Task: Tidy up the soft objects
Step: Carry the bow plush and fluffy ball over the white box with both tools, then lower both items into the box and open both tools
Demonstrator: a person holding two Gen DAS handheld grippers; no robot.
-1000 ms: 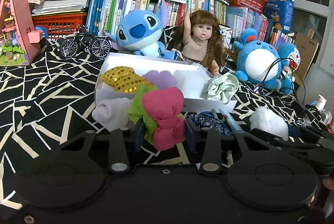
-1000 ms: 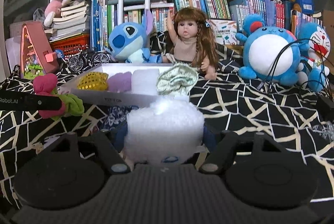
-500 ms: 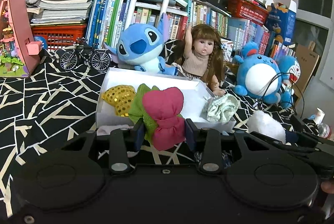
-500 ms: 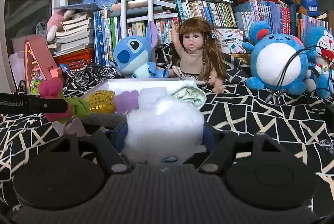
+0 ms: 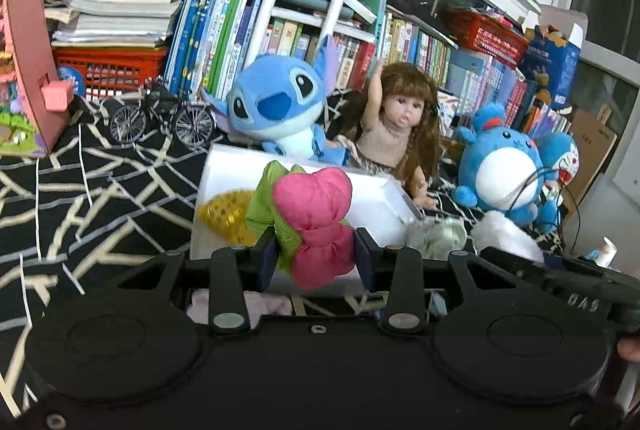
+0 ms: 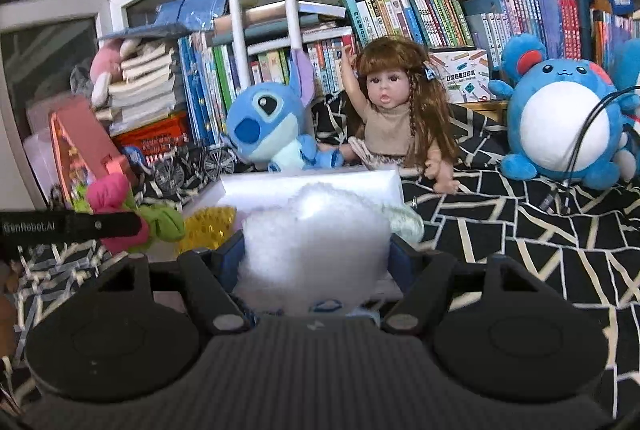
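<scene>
Soft objects: 2 are in hand. The pink and green cloth bundle (image 5: 316,218) sits low centre of the left wrist view, pinched between the narrowly set jaws of the left gripper (image 5: 314,258). The white fluffy ball (image 6: 316,246) fills the lower centre of the right wrist view; the right gripper (image 6: 316,262) has its jaws about half spread and pressed into both sides of the fluff.

White box (image 5: 372,197): centre of frame in both views, just beyond the fingertips. Already inside, at its left end, a gold sequin piece (image 5: 224,220). A pale green knit piece (image 5: 436,236) hangs at the box's right corner; whether it is inside or on the rim I cannot tell.

Background, upper half of frame: blue plush (image 5: 276,109), doll (image 5: 396,125), round blue plush (image 5: 504,173) at right, all on the black patterned cloth (image 5: 100,189).

Judgement: both items are on the way to the box, not yet released.

Risks:
1. Ball is bulky and springy. If released on the rim it may roll off onto the cloth.
2. Both grippers head for 1 box, side by side; the fingers could collide or knock the box.
3. Bundle's loose green ruffle could snag on a pad and drag out on release.
4. Green knit piece could be pushed off the corner.
</scene>
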